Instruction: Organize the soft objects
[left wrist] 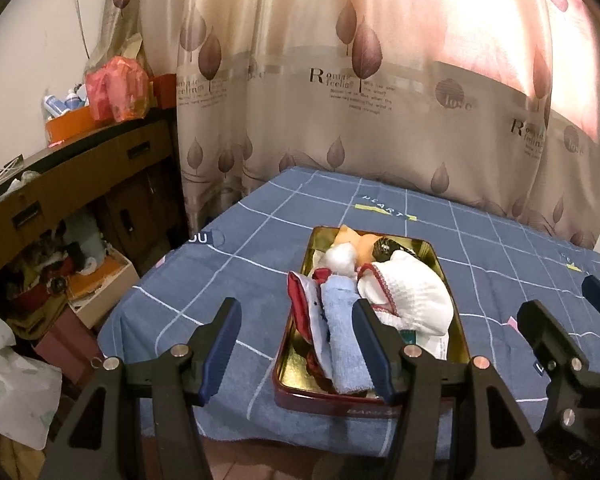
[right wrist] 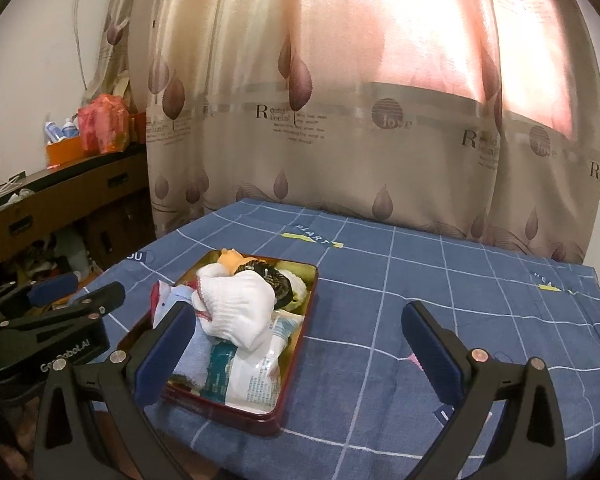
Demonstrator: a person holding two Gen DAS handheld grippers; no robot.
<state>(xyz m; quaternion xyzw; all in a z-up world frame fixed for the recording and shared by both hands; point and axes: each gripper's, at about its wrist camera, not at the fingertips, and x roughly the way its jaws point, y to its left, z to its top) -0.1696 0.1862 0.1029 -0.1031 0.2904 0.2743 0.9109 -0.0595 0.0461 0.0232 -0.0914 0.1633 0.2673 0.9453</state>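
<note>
Hovering spread and empty, left claw (left wrist: pixel 296 344), right claw (right wrist: pixel 300 356), one tin (right wrist: pixel 300 372), one white sock (right wrist: pixel 240 304)

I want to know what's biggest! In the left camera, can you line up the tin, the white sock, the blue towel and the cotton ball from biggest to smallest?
1. tin
2. white sock and blue towel: look alike, unsure
3. cotton ball

Socks (left wrist: pixel 406 294) and towel (left wrist: pixel 346 340) in tin (left wrist: pixel 296 396) (on bed (left wrist: pixel 260 240)).
</note>
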